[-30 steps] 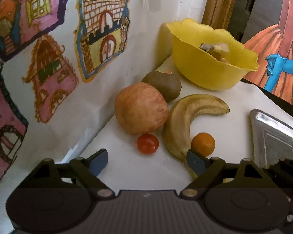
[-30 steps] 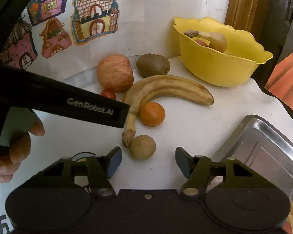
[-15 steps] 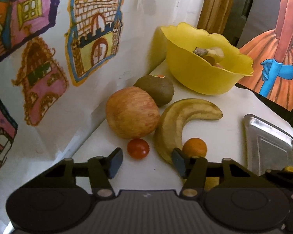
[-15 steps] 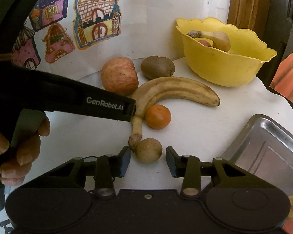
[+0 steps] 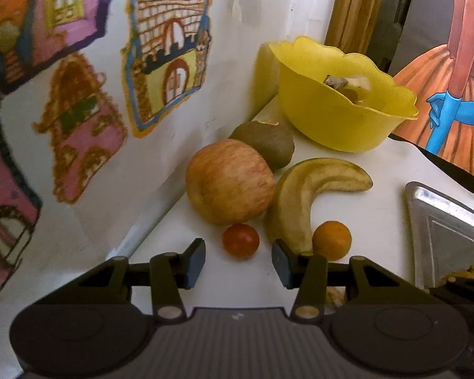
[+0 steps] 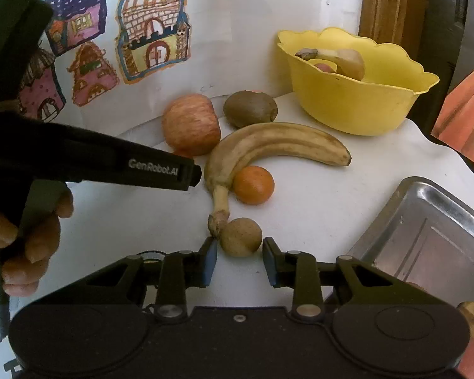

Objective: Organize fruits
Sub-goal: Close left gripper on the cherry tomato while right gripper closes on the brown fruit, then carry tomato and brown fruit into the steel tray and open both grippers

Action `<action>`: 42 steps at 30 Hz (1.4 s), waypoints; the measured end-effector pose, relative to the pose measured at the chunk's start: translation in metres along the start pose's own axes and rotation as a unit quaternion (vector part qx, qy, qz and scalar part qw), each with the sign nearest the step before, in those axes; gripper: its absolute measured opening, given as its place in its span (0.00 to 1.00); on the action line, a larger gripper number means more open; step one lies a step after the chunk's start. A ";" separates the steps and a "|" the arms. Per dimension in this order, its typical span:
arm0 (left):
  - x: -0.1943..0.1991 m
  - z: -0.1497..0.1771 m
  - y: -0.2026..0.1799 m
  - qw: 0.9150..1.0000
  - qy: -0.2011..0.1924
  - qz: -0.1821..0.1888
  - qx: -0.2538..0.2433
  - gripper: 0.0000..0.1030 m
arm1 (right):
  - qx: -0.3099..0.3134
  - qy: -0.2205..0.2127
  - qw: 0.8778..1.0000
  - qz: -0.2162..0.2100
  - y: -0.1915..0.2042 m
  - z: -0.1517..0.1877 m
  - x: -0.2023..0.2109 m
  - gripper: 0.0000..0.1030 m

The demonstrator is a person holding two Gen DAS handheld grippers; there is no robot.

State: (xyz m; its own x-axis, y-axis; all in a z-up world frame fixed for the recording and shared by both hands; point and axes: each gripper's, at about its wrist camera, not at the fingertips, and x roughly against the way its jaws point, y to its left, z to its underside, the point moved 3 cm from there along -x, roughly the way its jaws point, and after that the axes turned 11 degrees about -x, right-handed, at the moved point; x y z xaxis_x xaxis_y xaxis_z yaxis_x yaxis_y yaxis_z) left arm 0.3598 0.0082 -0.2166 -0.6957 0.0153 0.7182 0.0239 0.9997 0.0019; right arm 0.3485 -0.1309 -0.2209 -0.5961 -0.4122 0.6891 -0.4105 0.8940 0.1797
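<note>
My left gripper (image 5: 237, 259) has just been narrowing but stands unclenched: the tomato (image 5: 240, 240) sits on the table (image 5: 385, 164) between the two fingertips, and there is a clear gap to each pad. My right gripper (image 6: 239, 260) has just been closing too, and it now grips the brown fruit (image 6: 240, 237), a pad pressed to each side, with the fruit on the table and touching the banana's stem. The banana (image 5: 303, 195) curves on the table behind the tomato, and the orange (image 5: 331, 240) lies in its inner bend, touching it. The apple (image 5: 230, 181) sits just behind the tomato, against the banana, and the kiwi (image 5: 264, 143) is behind the apple, near the wall. The yellow bowl (image 5: 331, 120) stands at the back by the wall corner, and it holds a second banana and something pinkish that I cannot make out. The metal tray (image 5: 442, 230) lies to the right, well apart from the fruit. In the right wrist view I see a hand (image 6: 25, 237) wrapped round the left gripper's handle at the left edge. Painted houses (image 5: 167, 72) cover the wall.
</note>
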 end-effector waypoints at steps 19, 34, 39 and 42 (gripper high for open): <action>0.007 0.008 -0.004 1.000 -0.002 -0.019 -0.007 0.27 | -0.040 -0.007 0.999 -0.001 0.000 0.009 0.009 0.30; 0.065 0.047 -0.016 0.999 0.001 0.011 -0.031 0.27 | -0.041 -0.018 0.999 -0.003 0.014 0.042 0.052 0.30; 0.083 0.058 -0.025 0.999 0.004 0.018 -0.036 0.27 | -0.054 -0.026 0.998 0.002 0.011 0.054 0.072 0.30; 0.091 0.060 -0.035 0.999 0.004 0.026 -0.038 0.27 | -0.061 -0.032 0.998 0.008 0.007 0.059 0.085 0.30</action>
State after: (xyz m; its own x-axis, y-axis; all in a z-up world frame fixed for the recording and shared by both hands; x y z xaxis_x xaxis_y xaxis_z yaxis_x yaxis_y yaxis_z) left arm 0.2520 -0.0239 -0.1930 -0.6867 0.0661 0.7239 0.1142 0.9933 0.0177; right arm 0.2543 -0.1701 -0.2026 -0.6472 -0.4038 0.6465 -0.3160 0.9140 0.2546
